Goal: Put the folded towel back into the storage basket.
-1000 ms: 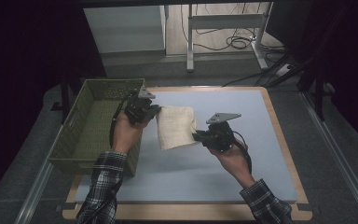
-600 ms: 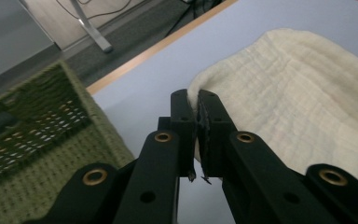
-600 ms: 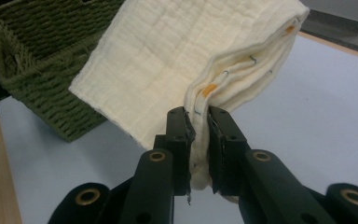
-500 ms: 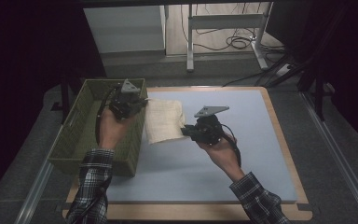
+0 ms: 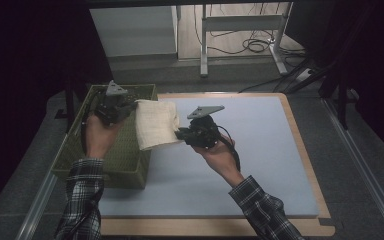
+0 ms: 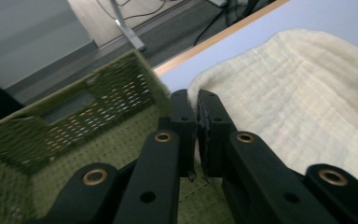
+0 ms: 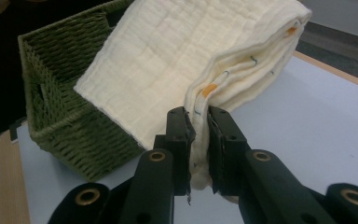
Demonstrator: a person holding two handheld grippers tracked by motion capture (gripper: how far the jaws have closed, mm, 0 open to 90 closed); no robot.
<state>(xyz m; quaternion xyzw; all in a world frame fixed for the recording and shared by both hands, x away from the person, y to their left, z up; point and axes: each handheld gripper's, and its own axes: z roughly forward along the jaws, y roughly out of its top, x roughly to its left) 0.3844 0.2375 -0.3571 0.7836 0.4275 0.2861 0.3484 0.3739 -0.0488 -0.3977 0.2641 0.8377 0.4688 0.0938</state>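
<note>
The folded cream cloth (image 5: 154, 123) hung over the green woven basket's (image 5: 111, 165) edge, pinched by the left tongs (image 5: 129, 107) and right tongs (image 5: 181, 134).

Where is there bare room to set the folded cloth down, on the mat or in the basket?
The blue mat lies bare to the right of the right gripper and along its near edge. The green basket shows a bare floor. It is crowded at the basket's right rim, where the cloth hangs between the left gripper and the right.
</note>
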